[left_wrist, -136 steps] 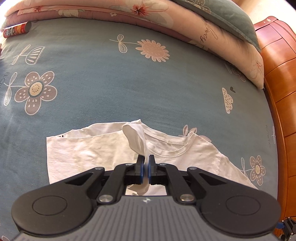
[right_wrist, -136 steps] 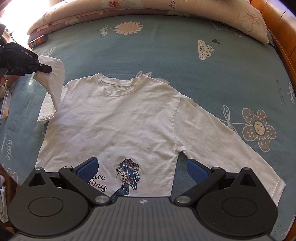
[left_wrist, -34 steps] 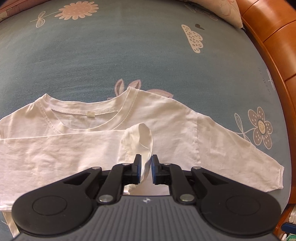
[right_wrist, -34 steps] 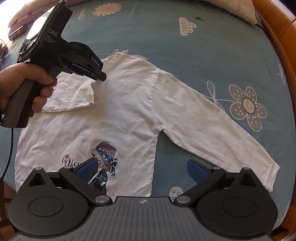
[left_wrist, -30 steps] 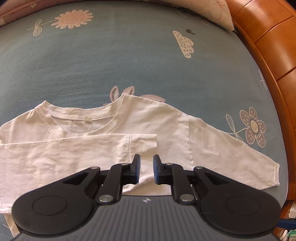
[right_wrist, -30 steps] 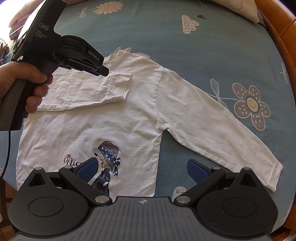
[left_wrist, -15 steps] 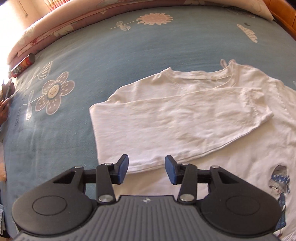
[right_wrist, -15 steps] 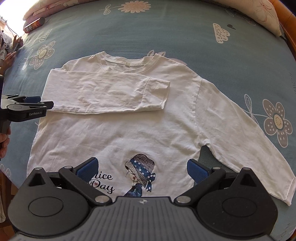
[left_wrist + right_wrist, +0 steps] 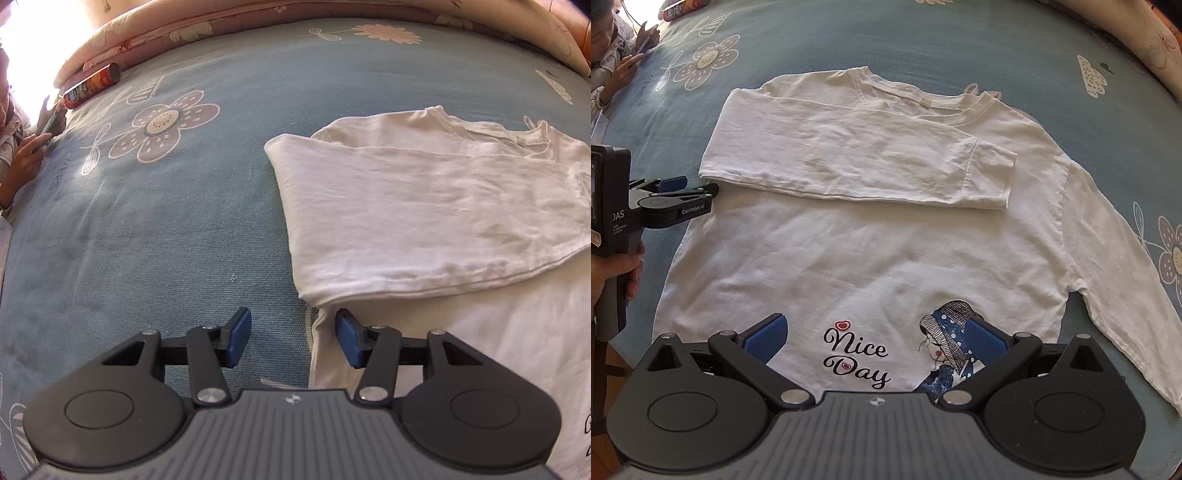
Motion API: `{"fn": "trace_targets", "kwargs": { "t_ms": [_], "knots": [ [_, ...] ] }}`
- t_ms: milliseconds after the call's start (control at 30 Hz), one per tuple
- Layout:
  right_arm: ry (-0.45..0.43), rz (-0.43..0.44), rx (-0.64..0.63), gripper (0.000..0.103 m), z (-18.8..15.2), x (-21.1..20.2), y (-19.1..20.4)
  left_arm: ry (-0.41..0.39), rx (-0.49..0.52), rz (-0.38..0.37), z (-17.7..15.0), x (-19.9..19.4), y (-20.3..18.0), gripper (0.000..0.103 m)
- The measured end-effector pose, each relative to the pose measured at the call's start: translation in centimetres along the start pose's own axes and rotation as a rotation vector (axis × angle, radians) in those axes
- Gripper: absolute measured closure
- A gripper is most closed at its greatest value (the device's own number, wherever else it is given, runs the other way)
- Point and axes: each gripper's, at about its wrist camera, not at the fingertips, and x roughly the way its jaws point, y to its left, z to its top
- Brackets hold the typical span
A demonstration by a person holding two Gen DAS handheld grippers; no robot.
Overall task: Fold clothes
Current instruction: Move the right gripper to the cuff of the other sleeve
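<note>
A white long-sleeve shirt (image 9: pixel 871 258) lies face up on the blue flowered bedspread (image 9: pixel 960 40), with a "Nice Day" print near its hem. One sleeve (image 9: pixel 857 162) is folded flat across the chest. The other sleeve (image 9: pixel 1115 280) stretches out to the right. My left gripper (image 9: pixel 293 332) hovers low at the shirt's left side edge, just below the sleeve fold (image 9: pixel 424 229). Its jaws are opening and the pads press on nothing. It also shows in the right wrist view as the left gripper (image 9: pixel 698 186). My right gripper (image 9: pixel 875 332) stands wide open above the printed hem.
A snack can (image 9: pixel 92 85) lies at the far left by the rolled quilts (image 9: pixel 258 22). A person (image 9: pixel 613 48) sits at the bed's left edge with a phone. A hand (image 9: pixel 613 273) holds the left gripper's handle.
The left gripper let go of the sleeve cuff, which now lies flat on the chest. It swung left and down to the shirt's side edge, jaws widening. The right gripper shifted over the print.
</note>
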Motion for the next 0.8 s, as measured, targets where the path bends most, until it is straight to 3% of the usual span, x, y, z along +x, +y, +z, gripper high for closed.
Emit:
{"fn": "trace_targets", "kwargs": {
  "t_ms": [267,433,567,633,767,800],
  "knots": [
    [0.008,0.008,-0.046,0.0,0.6,1.7,3.4,-0.181,0.069,0.034,-0.5,-1.4,-0.1,0.049],
    [-0.077,-0.006,-0.085,0.004,2.0,2.0,3.4,-0.193,0.027,0.015,-0.4,-1.7,0.8,0.049],
    [-0.12,-0.002,0.042,0.006,4.1,2.5,-1.0,-0.198,-0.073,-0.058,-0.3,-2.0,1.8,0.049],
    [-0.153,0.011,0.129,0.006,5.0,2.9,-3.9,-0.212,-0.101,-0.091,-0.4,-2.1,1.9,0.042],
    [-0.213,0.075,0.376,0.011,6.2,4.4,-10.4,-0.162,-0.088,-0.052,-1.2,-0.9,1.6,0.04],
    [-0.215,0.126,0.461,0.012,6.2,5.1,-12.2,-0.155,-0.101,-0.051,-1.4,-0.7,1.8,0.04]
  ]
}}
